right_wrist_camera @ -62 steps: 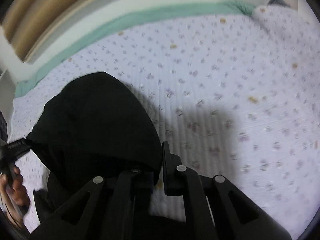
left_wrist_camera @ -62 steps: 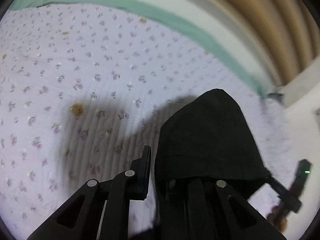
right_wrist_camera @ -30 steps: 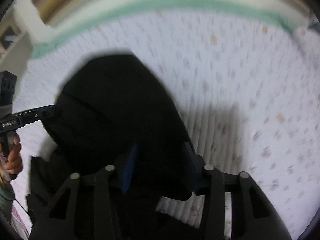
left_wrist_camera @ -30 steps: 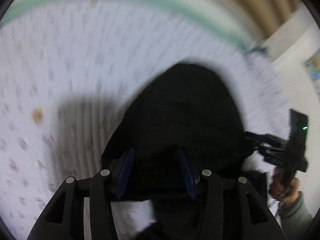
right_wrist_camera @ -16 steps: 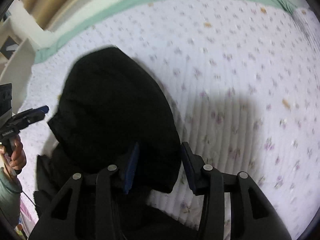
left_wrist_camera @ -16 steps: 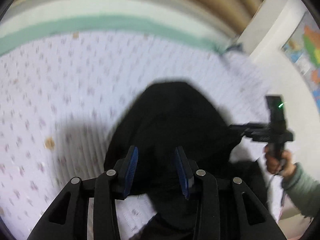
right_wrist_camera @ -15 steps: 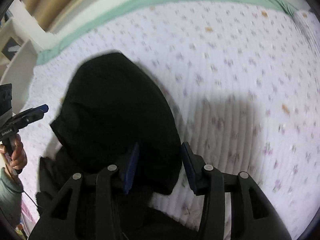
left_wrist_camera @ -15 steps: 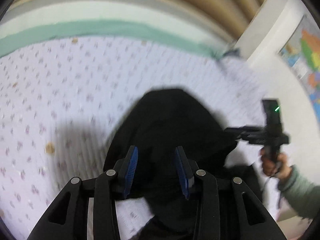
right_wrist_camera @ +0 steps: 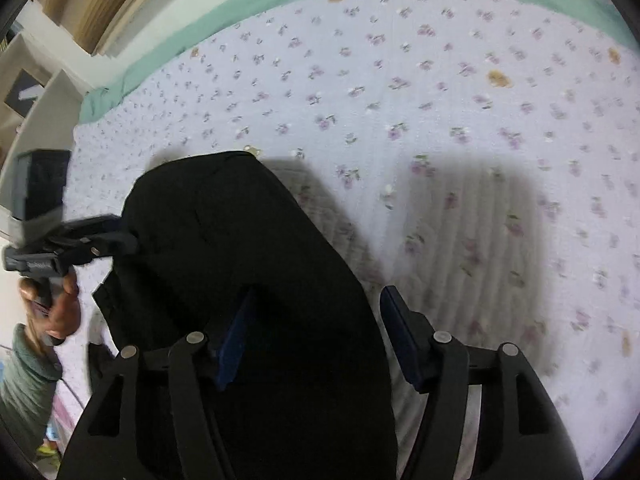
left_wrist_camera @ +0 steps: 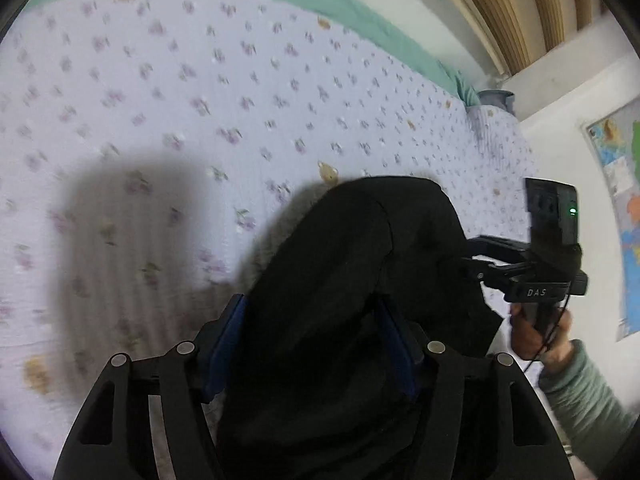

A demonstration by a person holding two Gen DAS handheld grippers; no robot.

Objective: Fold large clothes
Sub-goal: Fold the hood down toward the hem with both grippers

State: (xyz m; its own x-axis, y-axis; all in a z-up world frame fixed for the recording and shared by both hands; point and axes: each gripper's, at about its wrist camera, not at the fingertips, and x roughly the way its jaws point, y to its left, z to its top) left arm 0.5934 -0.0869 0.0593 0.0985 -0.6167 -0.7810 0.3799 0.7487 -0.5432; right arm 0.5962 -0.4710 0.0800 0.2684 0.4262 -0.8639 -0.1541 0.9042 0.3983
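A black hooded garment (left_wrist_camera: 360, 264) lies bunched on the floral bedspread (left_wrist_camera: 180, 100), its hood end pointing away from me. My left gripper (left_wrist_camera: 310, 304) straddles the near part of the cloth. Its jaws are opening and the blue pads (left_wrist_camera: 226, 344) stand wide, with cloth lying between them. In the right wrist view the same garment (right_wrist_camera: 224, 232) fills the lower left. My right gripper (right_wrist_camera: 319, 292) is also opening over it, its right pad (right_wrist_camera: 400, 340) just clear of the cloth edge. Each view shows the other gripper (left_wrist_camera: 520, 272) (right_wrist_camera: 80, 240) at the garment's side, in a hand.
The bedspread (right_wrist_camera: 440, 100) stretches away to a green edge strip (left_wrist_camera: 360, 12) along the wall. A grey-green sleeve (left_wrist_camera: 588, 400) comes in at the lower right of the left wrist view. A wall map (left_wrist_camera: 620, 208) hangs at the right. White shelving (right_wrist_camera: 36, 112) stands at the left of the right wrist view.
Both pairs of pads have spread apart from the narrow grip they had on the black cloth. Both hands have shifted sideways over the bed; the garment now rests on the bedspread.
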